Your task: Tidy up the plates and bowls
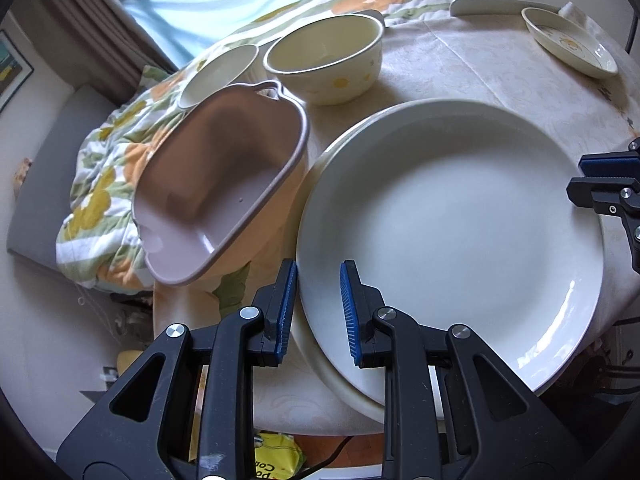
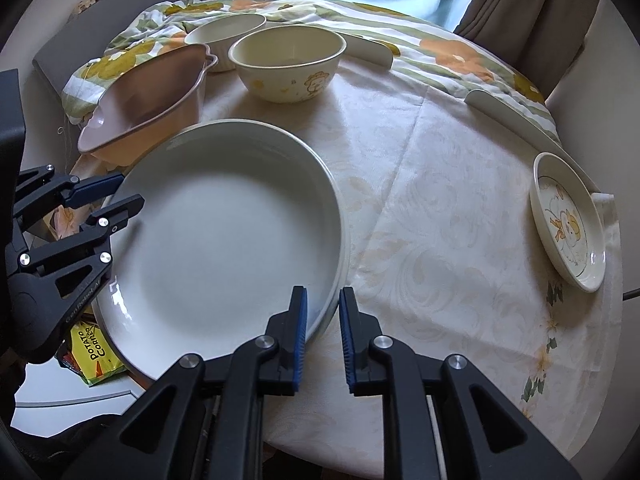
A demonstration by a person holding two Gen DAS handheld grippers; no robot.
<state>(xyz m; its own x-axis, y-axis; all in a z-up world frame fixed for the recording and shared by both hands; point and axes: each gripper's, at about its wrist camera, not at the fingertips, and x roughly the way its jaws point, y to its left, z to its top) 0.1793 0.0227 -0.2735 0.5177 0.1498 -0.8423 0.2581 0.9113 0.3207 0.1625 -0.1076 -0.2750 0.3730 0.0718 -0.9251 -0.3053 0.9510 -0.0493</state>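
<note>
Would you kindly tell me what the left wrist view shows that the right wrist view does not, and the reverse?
Only the left wrist view shows a second white plate lying beneath the large white round plate, and a framed picture on the wall.

Only the right wrist view shows the cartoon figure on the cream round bowl and the yellow Potato Corner snack packet.

Both show the left gripper and the right gripper clamped on opposite rims of the large plate, the pink handled tub, and the small cream saucer.

Glossy, smooth ceramic white plate (image 1: 448,232); at its ten o'clock a matt pink plastic tub (image 1: 216,184). Damask cloth (image 2: 440,208) covers the tabletop; the quilt (image 1: 104,184) is soft floral cotton.
</note>
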